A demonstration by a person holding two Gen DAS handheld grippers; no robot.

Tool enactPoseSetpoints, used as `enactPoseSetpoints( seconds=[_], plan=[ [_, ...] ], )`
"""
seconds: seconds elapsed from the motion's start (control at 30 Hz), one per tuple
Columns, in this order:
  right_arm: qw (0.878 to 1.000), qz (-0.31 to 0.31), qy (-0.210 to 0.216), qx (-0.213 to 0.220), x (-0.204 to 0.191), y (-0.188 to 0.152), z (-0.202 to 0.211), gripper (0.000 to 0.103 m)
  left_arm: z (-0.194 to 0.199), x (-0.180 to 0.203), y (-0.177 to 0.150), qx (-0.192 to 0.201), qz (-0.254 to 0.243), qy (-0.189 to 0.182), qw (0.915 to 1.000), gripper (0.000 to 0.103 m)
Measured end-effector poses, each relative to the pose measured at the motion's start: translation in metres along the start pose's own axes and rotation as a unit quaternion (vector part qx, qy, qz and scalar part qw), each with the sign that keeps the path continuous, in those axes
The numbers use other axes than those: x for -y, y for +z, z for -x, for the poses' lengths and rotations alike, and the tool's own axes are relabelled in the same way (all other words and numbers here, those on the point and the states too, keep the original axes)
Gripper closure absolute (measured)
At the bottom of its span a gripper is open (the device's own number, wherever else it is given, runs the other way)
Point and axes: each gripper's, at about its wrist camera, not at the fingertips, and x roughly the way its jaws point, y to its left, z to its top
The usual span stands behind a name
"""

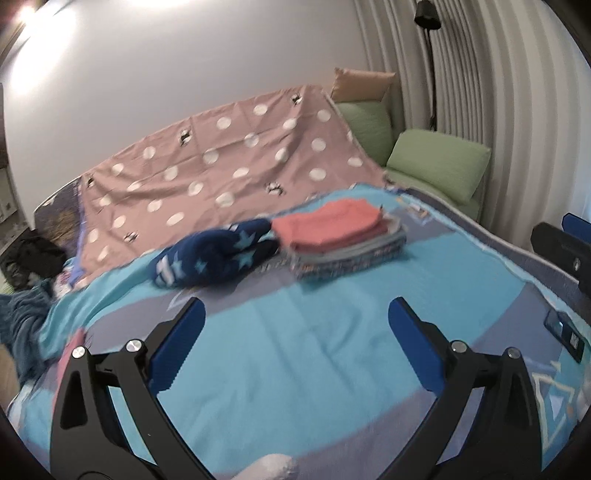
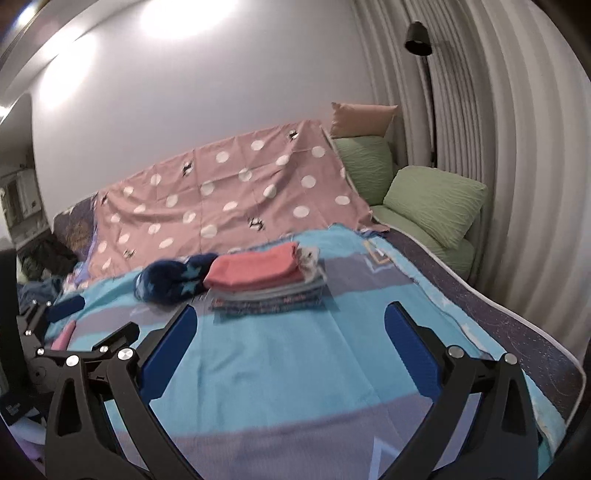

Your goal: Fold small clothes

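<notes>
Both tongs, the left gripper (image 1: 295, 325) and the right gripper (image 2: 290, 332), hang wide open and empty over the bed (image 1: 295, 369). A folded stack (image 1: 343, 236) lies toward its far edge, touching the crumpled navy star garment (image 1: 218, 251), probably the next to grasp and spread flat.

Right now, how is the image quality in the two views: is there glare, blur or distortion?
Left wrist view: glare on the wall at top left; the folded stack and star garment are smeared by blur; the curtain bows from the fisheye. Right wrist view: a bright patch on the wall at the top; the stack is a little sharper; dark corners frame both views.
</notes>
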Motion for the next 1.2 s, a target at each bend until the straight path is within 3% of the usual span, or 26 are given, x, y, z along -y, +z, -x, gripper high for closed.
enactPoseSetpoints(
  seconds=[0.23, 0.57, 1.2],
  plan=[
    [1.0, -0.002, 0.004, -0.008, -0.011, -0.021, 0.033, 0.001, 0.049, -0.019, -0.027, 0.0, 0.062, -0.031, 0.9976, 0.002],
    [1.0, 0.019, -0.002, -0.011, -0.027, -0.032, 0.054, 0.001, 0.082, -0.013, -0.051, -0.015, 0.059, -0.051, 0.9968, 0.002],
    [0.999, 0.013, -0.005, -0.048, -0.025, -0.043, 0.047, 0.001, 0.085, -0.014, -0.061, -0.028, 0.067, -0.044, 0.9964, 0.002]
  ],
)
